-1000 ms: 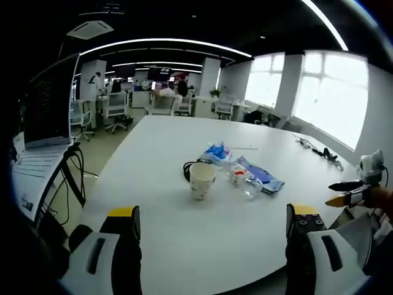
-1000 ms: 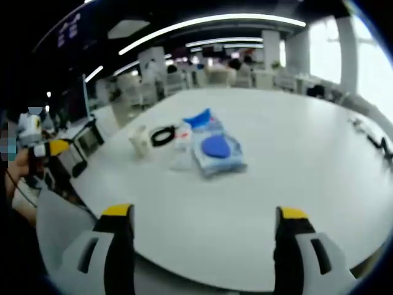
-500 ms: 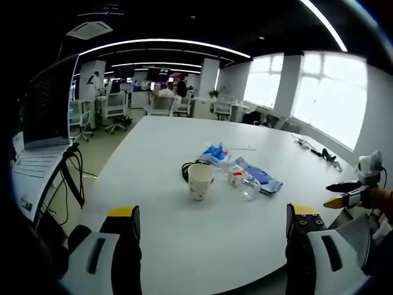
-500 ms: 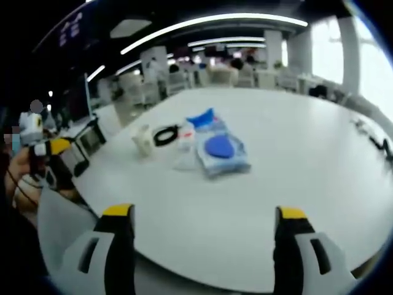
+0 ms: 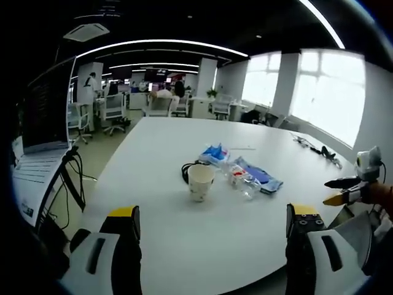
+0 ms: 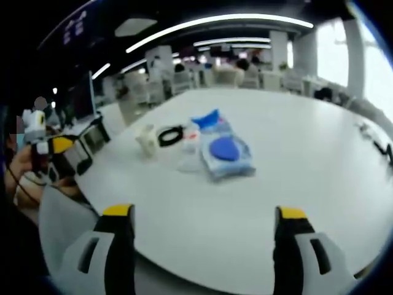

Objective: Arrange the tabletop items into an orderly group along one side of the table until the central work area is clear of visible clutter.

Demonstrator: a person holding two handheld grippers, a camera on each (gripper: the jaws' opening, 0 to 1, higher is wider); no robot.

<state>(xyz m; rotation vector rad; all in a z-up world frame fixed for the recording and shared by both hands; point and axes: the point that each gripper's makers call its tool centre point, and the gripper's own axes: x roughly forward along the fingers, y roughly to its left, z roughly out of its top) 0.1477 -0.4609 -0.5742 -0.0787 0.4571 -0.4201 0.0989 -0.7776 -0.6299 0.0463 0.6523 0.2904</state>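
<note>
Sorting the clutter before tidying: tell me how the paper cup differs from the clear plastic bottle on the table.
The paper cup stands upright; the clear plastic bottle lies on its side. The cup is opaque and cream-white; the bottle is see-through with a red patch. The cup sits by a black cable coil; the bottle lies against a blue packet. Both rest on the white table, in one cluster, untouched by either set of tongs.

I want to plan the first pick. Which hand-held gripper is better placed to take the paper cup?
Probably the left hand-held gripper. The paper cup stands almost straight ahead between its open jaws, at the near edge of the clutter. From the right hand-held gripper, the cup sits far to the side.
</note>
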